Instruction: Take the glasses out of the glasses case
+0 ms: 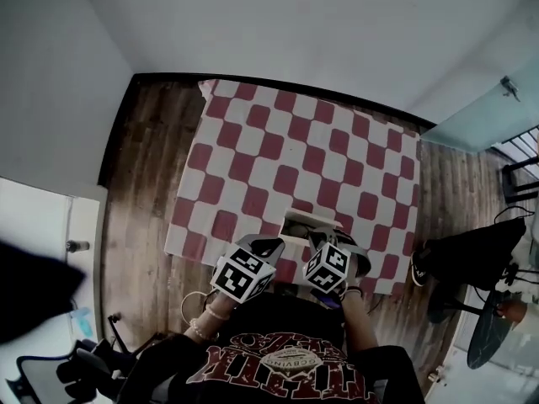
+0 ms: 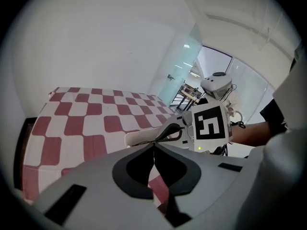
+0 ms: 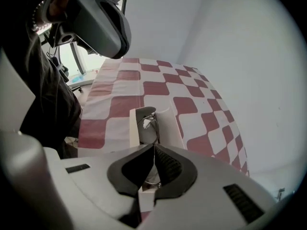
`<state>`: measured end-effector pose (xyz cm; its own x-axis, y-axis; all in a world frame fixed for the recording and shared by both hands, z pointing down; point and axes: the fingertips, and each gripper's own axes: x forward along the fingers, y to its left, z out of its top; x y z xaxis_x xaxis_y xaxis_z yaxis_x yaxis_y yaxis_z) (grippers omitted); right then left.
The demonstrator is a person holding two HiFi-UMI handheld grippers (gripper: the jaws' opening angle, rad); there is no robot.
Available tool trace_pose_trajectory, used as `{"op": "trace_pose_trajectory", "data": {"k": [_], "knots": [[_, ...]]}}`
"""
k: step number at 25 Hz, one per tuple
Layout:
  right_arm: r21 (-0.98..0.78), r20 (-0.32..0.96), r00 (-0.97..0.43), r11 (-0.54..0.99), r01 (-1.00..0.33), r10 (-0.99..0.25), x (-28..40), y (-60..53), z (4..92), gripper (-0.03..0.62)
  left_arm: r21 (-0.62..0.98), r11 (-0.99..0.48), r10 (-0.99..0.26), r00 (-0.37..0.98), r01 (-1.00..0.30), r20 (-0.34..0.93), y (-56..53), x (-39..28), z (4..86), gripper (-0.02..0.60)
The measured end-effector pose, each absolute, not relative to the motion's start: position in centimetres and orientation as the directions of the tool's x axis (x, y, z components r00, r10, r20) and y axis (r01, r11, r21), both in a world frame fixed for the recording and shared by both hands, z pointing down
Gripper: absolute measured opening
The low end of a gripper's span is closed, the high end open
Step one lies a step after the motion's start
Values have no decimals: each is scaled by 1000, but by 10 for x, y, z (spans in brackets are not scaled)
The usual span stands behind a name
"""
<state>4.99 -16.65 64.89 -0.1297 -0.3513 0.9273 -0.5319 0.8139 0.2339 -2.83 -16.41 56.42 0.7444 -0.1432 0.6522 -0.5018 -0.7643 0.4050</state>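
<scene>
A white glasses case [image 1: 310, 220] lies open near the front edge of the red-and-white checked table [image 1: 278, 141]. In the right gripper view the thin wire-rimmed glasses [image 3: 149, 123] rest in the case [image 3: 169, 126]. My right gripper [image 3: 153, 145] is down over them, shut on the glasses between the two lenses. My left gripper [image 2: 153, 145] is shut, its tips at the near edge of the case [image 2: 136, 138]; nothing shows between its pads. From above, the left gripper [image 1: 271, 247] and right gripper [image 1: 316, 241] sit side by side at the case.
The table stands on a dark wood floor against a white wall. Black furniture [image 1: 472, 255] and a round stand [image 1: 488, 331] are on the floor to the right. The person's torso is close behind the front table edge.
</scene>
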Motion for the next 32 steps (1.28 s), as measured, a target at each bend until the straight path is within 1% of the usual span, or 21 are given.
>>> {"op": "trace_pose_trajectory", "data": {"k": [9,13,18,23,32], "knots": [[234,949,-91,868,-439,-302,47,-169,657,23,431,-727,-176,752,-534,635,-172,-38,563,10],[226,957,-71,877,-424,-281,51,-169,660,23,444,-722,-167,757,-530,632,-174,-37,566,11],[216,966,-50,902,-374,-252,47,-169,659,23,450,-716,-175,761,-534,624,-180,-40,565,11],[182,975,-53,908,-378,-218,48,-166,663,23,461,-714,-177,772,-527,610,-185,-42,560,11],[177,976,-49,898,-402,-214,49,-170,665,23,498,-708,-146,794,-501,590,-182,-44,557,10]]}}
